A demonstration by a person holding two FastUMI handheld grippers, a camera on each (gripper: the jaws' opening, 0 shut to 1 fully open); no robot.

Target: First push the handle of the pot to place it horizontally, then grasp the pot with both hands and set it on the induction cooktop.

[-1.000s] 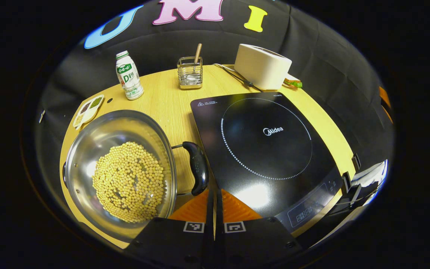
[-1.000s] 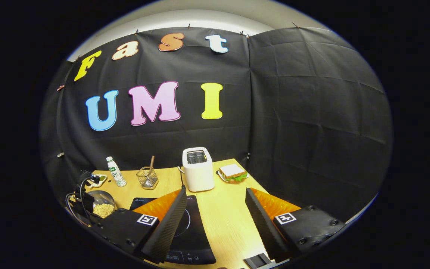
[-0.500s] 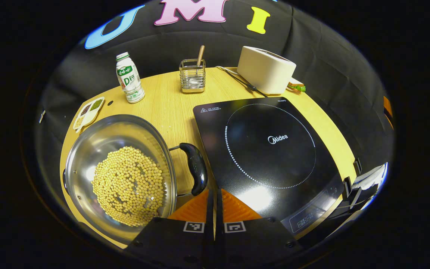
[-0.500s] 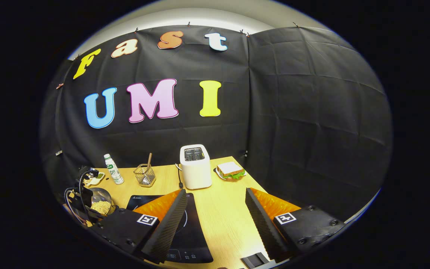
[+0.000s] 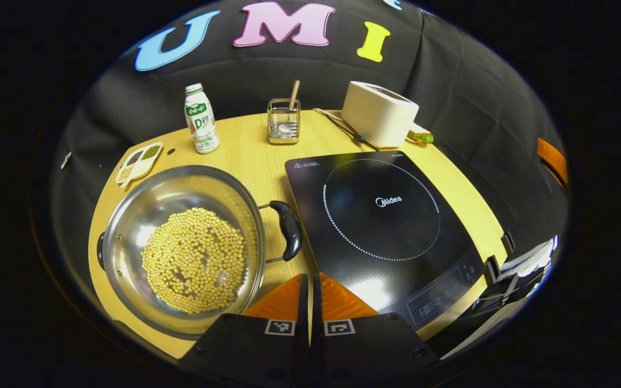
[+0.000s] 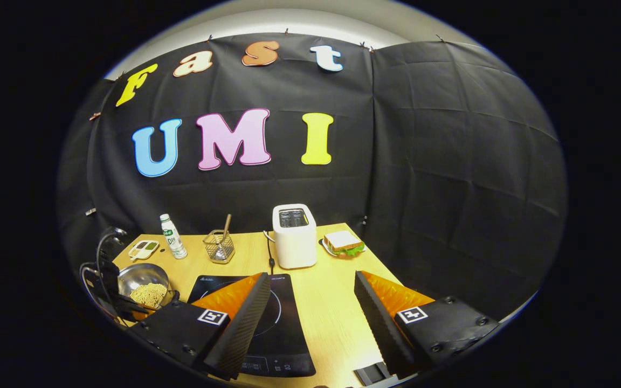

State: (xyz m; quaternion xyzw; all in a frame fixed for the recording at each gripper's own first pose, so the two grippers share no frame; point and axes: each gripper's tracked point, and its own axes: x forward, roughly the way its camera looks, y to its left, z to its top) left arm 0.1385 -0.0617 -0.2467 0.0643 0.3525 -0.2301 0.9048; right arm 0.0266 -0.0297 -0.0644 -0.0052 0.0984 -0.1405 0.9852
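Steel round pot (pale beans), glossy square cooktop

**A mock kitchen counter inside a recording booth**

From my end this reads as a staged kitchen, not a real one. Black cloth hangs as the wall behind a small wooden table, with a pale ceiling strip above it. The table carries kitchen gear: an induction cooktop at the centre, a steel pot of beans at 9 o'clock, a white toaster at 1 o'clock, a sandwich beside it, a wire utensil holder at 12, and a bottle near 11.
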